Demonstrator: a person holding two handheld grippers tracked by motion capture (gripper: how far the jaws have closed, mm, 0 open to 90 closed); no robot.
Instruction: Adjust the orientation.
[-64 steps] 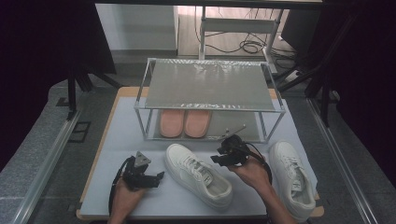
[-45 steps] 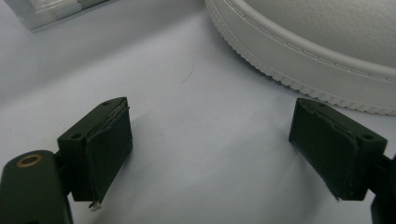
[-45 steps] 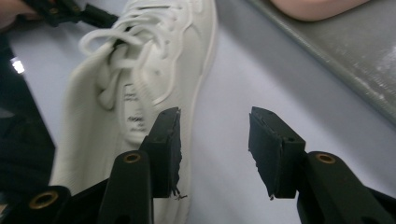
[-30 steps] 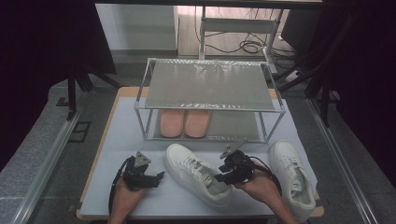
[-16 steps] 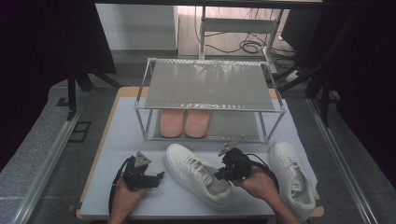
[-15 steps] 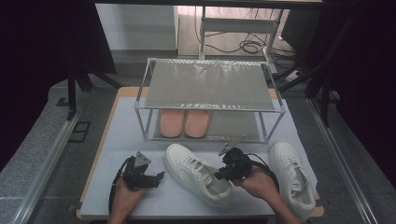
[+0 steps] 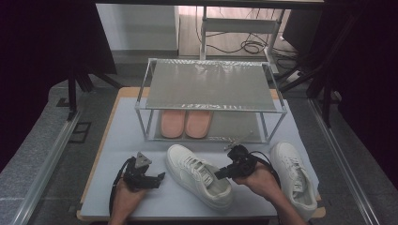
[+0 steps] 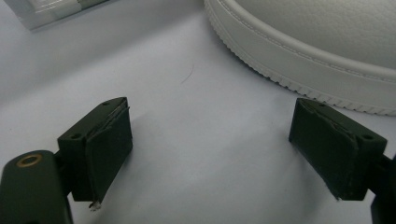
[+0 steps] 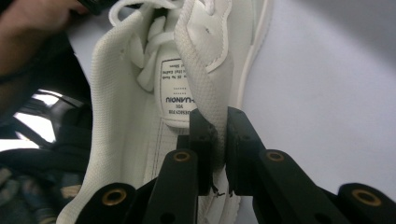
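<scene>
Half the sneaker cropped, collar pinched – right gripper.

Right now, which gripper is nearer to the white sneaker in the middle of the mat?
Right. The right gripper is clamped on the middle sneaker's collar wall; the left gripper sits open on the mat beside its toe, not touching.

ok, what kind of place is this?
Looks like a lab recording station, not a home: a low metal shoe rack on a white-topped table, black curtains round it, loose cables on the floor behind.
</scene>
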